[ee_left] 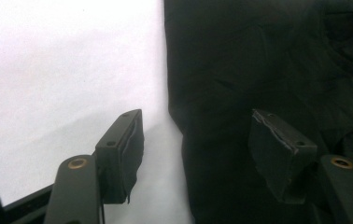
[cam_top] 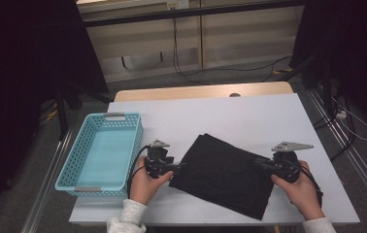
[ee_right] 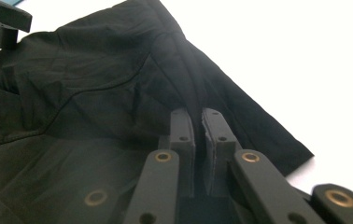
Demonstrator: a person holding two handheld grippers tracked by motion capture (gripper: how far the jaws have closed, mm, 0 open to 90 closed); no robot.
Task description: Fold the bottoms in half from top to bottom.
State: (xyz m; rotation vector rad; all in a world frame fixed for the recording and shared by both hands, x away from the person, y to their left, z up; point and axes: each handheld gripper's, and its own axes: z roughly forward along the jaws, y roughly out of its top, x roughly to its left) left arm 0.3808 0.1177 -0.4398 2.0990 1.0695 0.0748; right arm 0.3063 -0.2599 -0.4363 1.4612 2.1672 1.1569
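**Black cloth held between two grippers**

White desk point(cam_top: 249, 111) carrying a black cloth point(cam_top: 225, 174), folded flat, just right of the turquoise basket point(cam_top: 101, 153). Right gripper point(ee_right: 198, 123) at the cloth's right edge, jaws closed on a raised fold of it. Left gripper point(ee_left: 202, 140) at the cloth's left edge, jaws spread apart, one over bare desk, one over the cloth

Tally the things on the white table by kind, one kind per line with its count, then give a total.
Black cloth: 1
Turquoise basket: 1
Hand-held gripper: 2, the left hand-held gripper and the right hand-held gripper, both at the cloth's edges
Total: 4
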